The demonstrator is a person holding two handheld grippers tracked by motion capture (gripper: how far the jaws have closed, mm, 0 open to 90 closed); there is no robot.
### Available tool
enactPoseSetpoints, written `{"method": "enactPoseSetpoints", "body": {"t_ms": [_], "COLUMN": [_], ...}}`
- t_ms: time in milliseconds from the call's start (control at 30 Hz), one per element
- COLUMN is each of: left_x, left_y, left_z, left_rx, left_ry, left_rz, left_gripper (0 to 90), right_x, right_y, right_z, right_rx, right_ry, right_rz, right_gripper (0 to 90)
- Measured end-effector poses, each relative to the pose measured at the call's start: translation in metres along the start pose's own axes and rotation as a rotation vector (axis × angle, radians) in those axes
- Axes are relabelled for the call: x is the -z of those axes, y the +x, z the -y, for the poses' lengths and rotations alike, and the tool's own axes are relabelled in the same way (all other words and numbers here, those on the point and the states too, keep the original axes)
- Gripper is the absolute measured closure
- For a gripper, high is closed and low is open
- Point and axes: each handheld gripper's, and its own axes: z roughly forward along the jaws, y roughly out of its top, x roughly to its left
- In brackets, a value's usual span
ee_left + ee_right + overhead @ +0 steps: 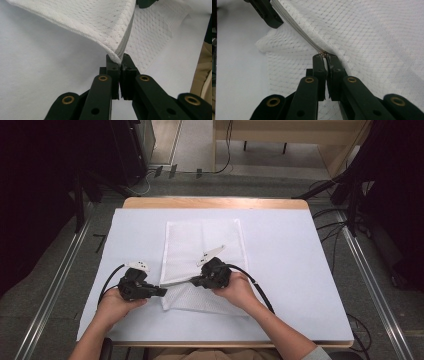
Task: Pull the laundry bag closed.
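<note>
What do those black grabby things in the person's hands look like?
Each tool, left and right, is chunky black plastic with two flat black jaws on arms dotted with brass-coloured rivets. A white plate sits on top of each, and a black cable trails from each. The forearms are bare, with a grey sleeve at the right elbow.

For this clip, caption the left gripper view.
Left hand-held gripper pinching the zipper end of a white mesh bag.

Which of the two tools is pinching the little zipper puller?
The right tool. Its jaws are shut on the small metal puller partway along the mesh bag's grey zipper. The left tool instead pinches the bag's edge at the zipper's end.
</note>
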Motion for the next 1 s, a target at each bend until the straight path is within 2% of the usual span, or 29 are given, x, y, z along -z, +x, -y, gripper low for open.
{"method": "enactPoseSetpoints", "body": {"t_ms": [267, 333, 433, 667, 1000], "left_x": [0.0, 0.001, 0.001, 0.001, 0.002], "left_y": [0.0, 0.001, 0.001, 0.0, 0.001], "left_z": [0.0, 0.001, 0.001, 0.001, 0.001], "left_rx": [0.002, 0.009, 0.008, 0.008, 0.007], "left_ry": [0.002, 0.001, 0.004, -0.002, -0.001], "left_rz": [0.0, -0.002, -0.004, -0.006, -0.001], "left_gripper": [88.3, 88.3, 88.3, 88.2, 88.1], "right_x": [0.0, 0.0, 0.002, 0.004, 0.012], "right_y": [0.0, -0.001, -0.005, -0.006, -0.008], "right_z": [0.001, 0.001, 0.004, 0.006, 0.013], "right_rx": [-0.002, 0.001, -0.022, -0.004, -0.018], "right_ry": [0.001, 0.011, 0.012, 0.011, 0.015], "right_rz": [-0.003, 0.012, 0.014, 0.025, 0.03], "right_gripper": [88.5, 88.5, 88.5, 88.4, 88.5]}}
